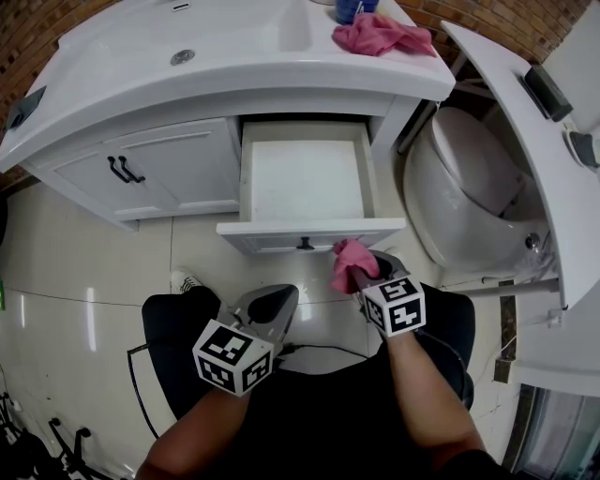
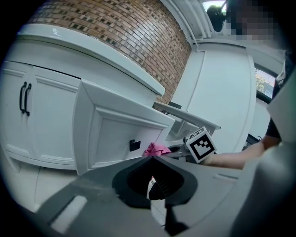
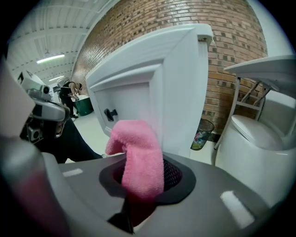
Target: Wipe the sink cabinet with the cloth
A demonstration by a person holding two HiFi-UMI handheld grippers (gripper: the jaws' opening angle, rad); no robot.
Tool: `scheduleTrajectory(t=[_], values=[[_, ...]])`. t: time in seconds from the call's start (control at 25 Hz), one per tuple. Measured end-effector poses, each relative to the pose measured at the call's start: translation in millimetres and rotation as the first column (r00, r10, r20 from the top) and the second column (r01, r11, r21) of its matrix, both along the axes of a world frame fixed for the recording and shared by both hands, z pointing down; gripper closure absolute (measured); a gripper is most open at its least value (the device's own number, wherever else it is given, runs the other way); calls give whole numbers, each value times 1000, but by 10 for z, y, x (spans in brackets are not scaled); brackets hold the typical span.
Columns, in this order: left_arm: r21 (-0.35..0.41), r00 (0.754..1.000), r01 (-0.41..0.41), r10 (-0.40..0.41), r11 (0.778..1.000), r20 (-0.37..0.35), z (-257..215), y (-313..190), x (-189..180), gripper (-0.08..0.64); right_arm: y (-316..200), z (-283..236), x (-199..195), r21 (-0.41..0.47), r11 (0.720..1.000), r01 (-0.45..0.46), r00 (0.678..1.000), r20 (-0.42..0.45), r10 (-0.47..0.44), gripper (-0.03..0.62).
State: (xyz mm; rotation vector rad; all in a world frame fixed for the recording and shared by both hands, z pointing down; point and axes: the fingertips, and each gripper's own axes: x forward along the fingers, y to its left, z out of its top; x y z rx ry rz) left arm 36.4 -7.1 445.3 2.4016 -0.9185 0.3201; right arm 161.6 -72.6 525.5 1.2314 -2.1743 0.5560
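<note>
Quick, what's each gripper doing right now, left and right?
Left gripper: closed, empty.
Right gripper: closed on the pink cloth.

The blue thing on the countertop gets chopped off by the head view's top edge so no clue what it is, the pink cloth disappears at its lower end between the right gripper jaws, and the bin contents are too tiny to make out.
</note>
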Motion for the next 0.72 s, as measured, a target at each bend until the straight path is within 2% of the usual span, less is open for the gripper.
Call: scheduleTrajectory(t=[0.28, 0.72], values=[[0, 1000, 4, -4, 1000, 2, 8, -5, 6, 555, 6, 7, 258, -8, 997, -71, 997, -12, 71, 499], [4, 1000, 9, -9, 1000, -4, -6, -7, -13, 555, 14, -30, 445, -7, 990, -143, 989, -37, 143, 499]])
